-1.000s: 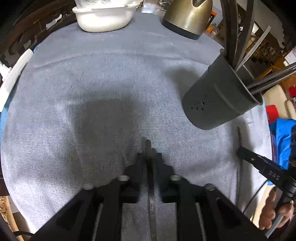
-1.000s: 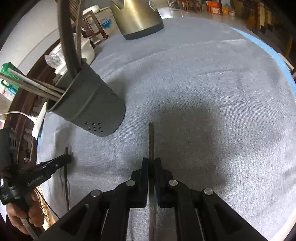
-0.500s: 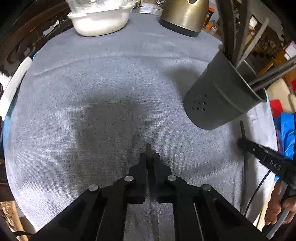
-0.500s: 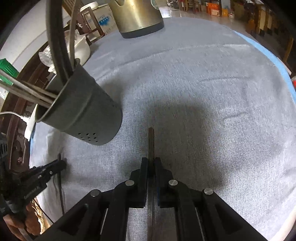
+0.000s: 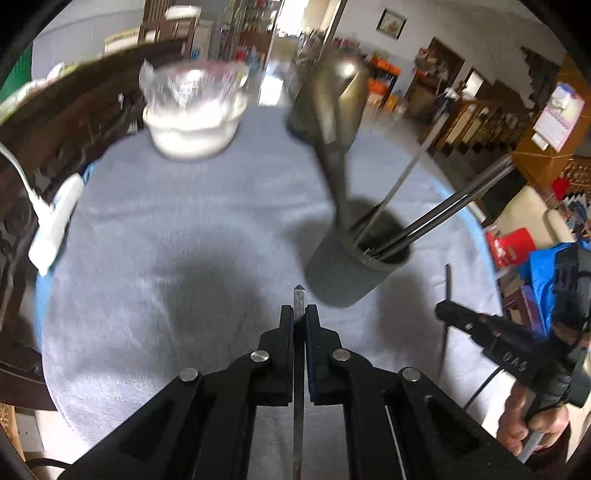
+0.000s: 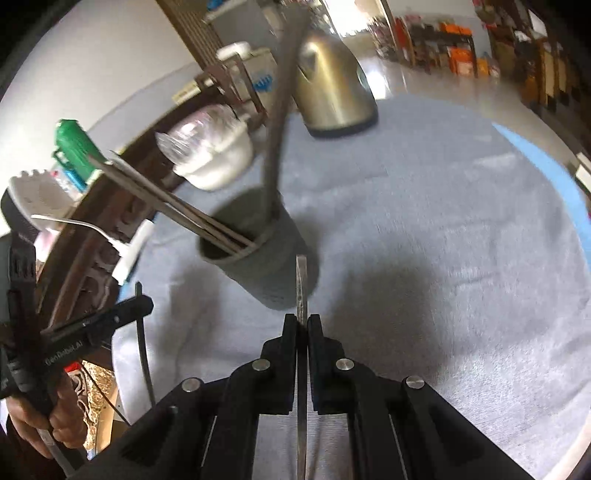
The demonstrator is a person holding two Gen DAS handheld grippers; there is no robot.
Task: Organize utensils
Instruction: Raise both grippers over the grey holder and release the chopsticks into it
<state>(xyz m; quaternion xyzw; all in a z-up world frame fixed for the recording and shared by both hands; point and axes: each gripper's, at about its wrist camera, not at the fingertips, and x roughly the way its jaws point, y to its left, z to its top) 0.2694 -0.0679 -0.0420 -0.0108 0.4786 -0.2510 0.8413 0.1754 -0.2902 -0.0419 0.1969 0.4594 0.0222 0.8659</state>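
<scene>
Both tongs clamped on flat utensils, above the grey cloth.

Left gripper [image 5: 299, 314] pinches a metal strip [image 5: 298, 295]; right gripper [image 6: 302, 323] pinches another strip [image 6: 301, 284]. Utensil cup [image 5: 347, 273] stands just ahead; kettle [image 5: 328, 107] and bowl [image 5: 194, 125] sit near the far edge.

Looks like somebody's home, a dining/living area. There's a round table [image 5: 155, 206] with a grey cloth, a brass-coloured kettle [image 6: 332, 88] and a white bowl [image 5: 194, 125] with plastic wrap sitting on it, plus a dark utensil cup [image 6: 258, 254] with chopsticks [image 6: 166, 199]. Carved dark wood chair backs [image 5: 55, 133] stand around the edge. Behind it there's a framed picture [image 5: 394, 23] on the wall, a wall calendar [image 5: 561, 114], wooden railings and cluttered shelves further back down a shiny tiled floor [image 6: 424, 85].
</scene>
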